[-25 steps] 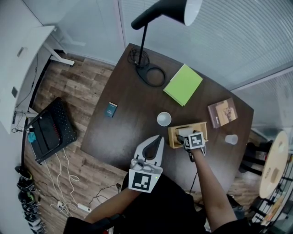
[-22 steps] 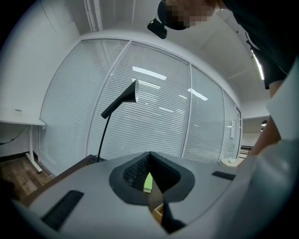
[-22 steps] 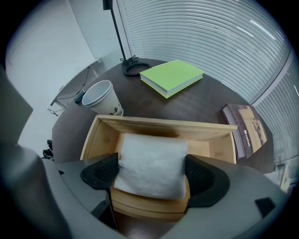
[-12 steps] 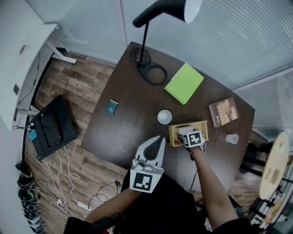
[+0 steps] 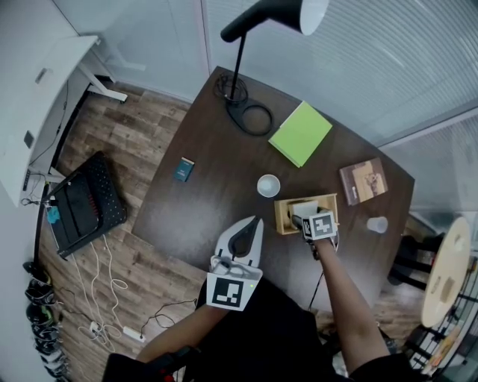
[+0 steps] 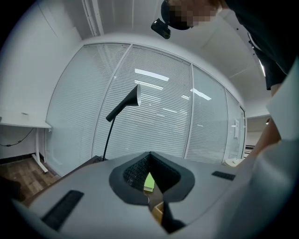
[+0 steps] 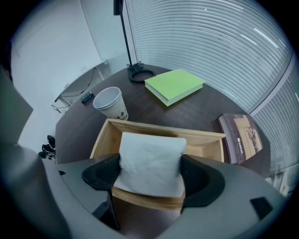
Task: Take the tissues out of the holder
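Head view: the right gripper (image 5: pixel 305 221) has hardly shifted in 1 second and is still at the wooden holder (image 5: pixel 284 221). Left gripper view: the left gripper (image 6: pixel 150 189) is closed and empty. Right gripper view: the jaws squeeze the tissues (image 7: pixel 150 161), which stand above the holder's rim, so the lift-out seems barely begun.

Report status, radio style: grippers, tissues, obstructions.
Right gripper shut on tissues, which rise above the wooden holder. Left gripper shut, empty, away from holder. Paper cup beside holder, not blocking.

A dark bench (image 5: pixel 216 186) sat on wood flooring (image 5: pixel 112 149), window blinds (image 5: pixel 388 60) behind, black lamp (image 5: pixel 272 15) overhead.
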Available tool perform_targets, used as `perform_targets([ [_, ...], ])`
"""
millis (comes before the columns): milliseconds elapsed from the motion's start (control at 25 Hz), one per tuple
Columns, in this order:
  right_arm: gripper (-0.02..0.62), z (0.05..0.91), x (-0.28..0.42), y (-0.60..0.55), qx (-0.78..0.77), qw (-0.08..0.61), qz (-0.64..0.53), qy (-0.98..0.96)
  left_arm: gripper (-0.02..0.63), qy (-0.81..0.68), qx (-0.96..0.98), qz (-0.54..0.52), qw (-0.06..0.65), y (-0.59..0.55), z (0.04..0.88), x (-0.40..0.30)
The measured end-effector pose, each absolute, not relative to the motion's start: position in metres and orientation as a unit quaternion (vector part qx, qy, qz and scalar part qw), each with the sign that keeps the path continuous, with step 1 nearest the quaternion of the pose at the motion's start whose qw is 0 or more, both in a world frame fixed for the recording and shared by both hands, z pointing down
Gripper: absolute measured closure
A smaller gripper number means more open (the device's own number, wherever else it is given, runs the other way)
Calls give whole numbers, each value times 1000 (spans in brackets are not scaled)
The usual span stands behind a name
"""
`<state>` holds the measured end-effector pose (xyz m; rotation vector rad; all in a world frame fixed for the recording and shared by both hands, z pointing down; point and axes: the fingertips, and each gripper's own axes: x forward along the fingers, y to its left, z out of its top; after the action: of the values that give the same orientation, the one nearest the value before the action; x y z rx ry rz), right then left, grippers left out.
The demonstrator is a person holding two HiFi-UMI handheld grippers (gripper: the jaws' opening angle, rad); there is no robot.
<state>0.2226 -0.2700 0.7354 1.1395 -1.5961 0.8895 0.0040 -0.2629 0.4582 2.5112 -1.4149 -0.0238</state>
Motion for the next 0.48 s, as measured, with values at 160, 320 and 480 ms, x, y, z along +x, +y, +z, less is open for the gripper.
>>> perform_targets([
  [160, 173, 709, 220, -272, 481, 446, 350, -668, 609, -488, 864, -15, 126, -258, 452, 3],
  [320, 175, 683, 215, -271, 494, 405, 350, -685, 609, -483, 867, -21, 120, -251, 446, 7],
  [480, 175, 655, 209, -269, 508, 365, 342, -701, 609, -475, 872, -26, 117, -240, 442, 11],
])
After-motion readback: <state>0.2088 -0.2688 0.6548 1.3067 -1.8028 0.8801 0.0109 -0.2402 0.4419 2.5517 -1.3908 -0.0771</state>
